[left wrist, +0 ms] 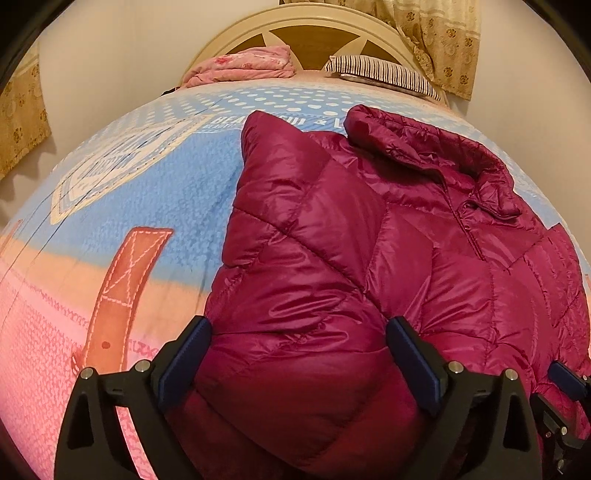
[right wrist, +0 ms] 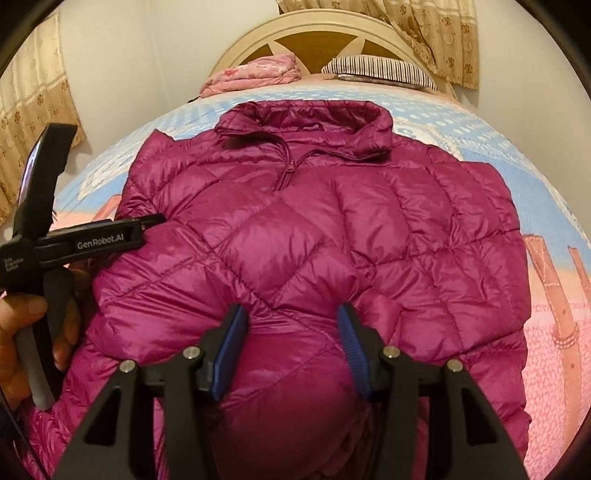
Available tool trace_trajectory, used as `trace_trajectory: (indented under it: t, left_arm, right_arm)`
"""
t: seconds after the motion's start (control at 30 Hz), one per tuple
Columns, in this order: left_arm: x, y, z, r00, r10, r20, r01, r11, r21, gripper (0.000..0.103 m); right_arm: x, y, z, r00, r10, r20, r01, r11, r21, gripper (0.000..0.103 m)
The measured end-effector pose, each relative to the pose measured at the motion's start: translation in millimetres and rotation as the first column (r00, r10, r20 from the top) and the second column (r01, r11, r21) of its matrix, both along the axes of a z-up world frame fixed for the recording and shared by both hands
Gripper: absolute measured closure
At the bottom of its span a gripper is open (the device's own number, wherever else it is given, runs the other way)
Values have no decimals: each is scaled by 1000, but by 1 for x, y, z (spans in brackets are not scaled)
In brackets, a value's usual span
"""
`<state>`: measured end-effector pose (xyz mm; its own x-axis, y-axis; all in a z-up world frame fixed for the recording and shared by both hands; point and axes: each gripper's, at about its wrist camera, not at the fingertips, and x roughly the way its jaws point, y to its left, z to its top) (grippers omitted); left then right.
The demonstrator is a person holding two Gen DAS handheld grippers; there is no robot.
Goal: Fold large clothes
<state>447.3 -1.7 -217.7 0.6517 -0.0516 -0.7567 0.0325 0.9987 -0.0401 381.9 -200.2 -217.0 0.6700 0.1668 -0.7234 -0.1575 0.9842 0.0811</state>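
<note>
The jacket [right wrist: 295,236] is lying flat on the bed [left wrist: 110,258], collar away from both claws. The left claw [left wrist: 295,354] is being held spread over the near hem; the right claw [right wrist: 291,343], half-spread, is bracketing a puffed fold, though pad contact cannot be confirmed. Both layers should be gripped deeply, since the shiny fabric is judged slippery. No containers are being shown.

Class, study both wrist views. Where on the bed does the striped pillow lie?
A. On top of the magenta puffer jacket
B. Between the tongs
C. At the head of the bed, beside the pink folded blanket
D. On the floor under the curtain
C: the striped pillow lies by the headboard, next to the pink folded blanket, well beyond the jacket.
</note>
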Motion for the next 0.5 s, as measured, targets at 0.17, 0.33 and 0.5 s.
trace_trajectory:
  t: [0.17,0.33,0.5]
  left_arm:
    - [0,-2,-2,1000,3,-4,-3,1000,21,6]
    - [3,-3,-4,1000,4,-19,-3,1000,28,4]
    - [6,-2,-6,1000,6,-31,-5,1000,21,3]
  right_arm:
    - [0,3,-1,1000,-3,5,3,1000,-24,48]
    - [-1,6,-2,1000,-6,9,6,998,-55,48]
    - [0,10,-3,1000,-8,12,9,997,-82,48]
